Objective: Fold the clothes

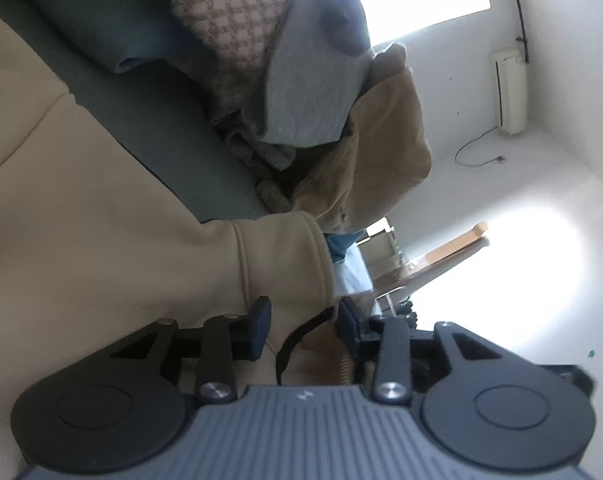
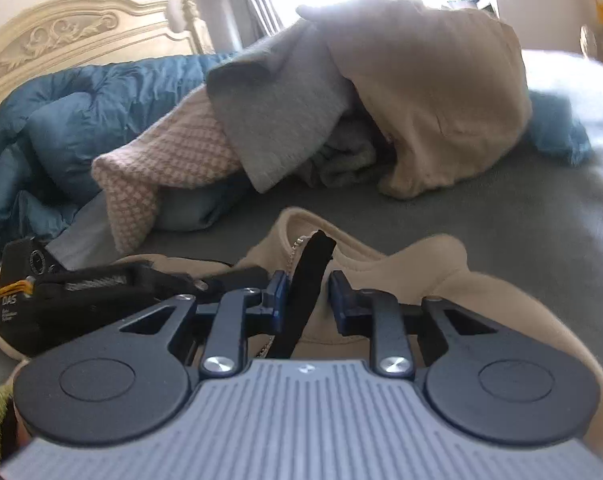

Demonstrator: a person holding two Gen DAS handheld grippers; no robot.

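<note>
A beige sweatshirt (image 1: pixel 101 200) lies on the grey bed sheet (image 1: pixel 161 132). My left gripper (image 1: pixel 305 320) is shut on its thick banded edge, and the cloth fills the gap between the pads. A black strap (image 1: pixel 297 340) hangs there too. In the right wrist view the same sweatshirt (image 2: pixel 421 280) shows its neckline, with a black strap (image 2: pixel 309 276) and a thin silver chain standing up from it. My right gripper (image 2: pixel 307 292) is open around that strap, with a gap on the right pad's side. The left gripper's black housing (image 2: pixel 81 300) lies close on the left.
A heap of clothes sits behind: a grey top (image 2: pixel 277 120), a pink checked knit (image 2: pixel 161 168) and a tan garment (image 2: pixel 441 100). A blue duvet (image 2: pixel 61 120) and a carved headboard (image 2: pixel 69 36) are at the far left. Bare grey sheet (image 2: pixel 521 208) lies to the right.
</note>
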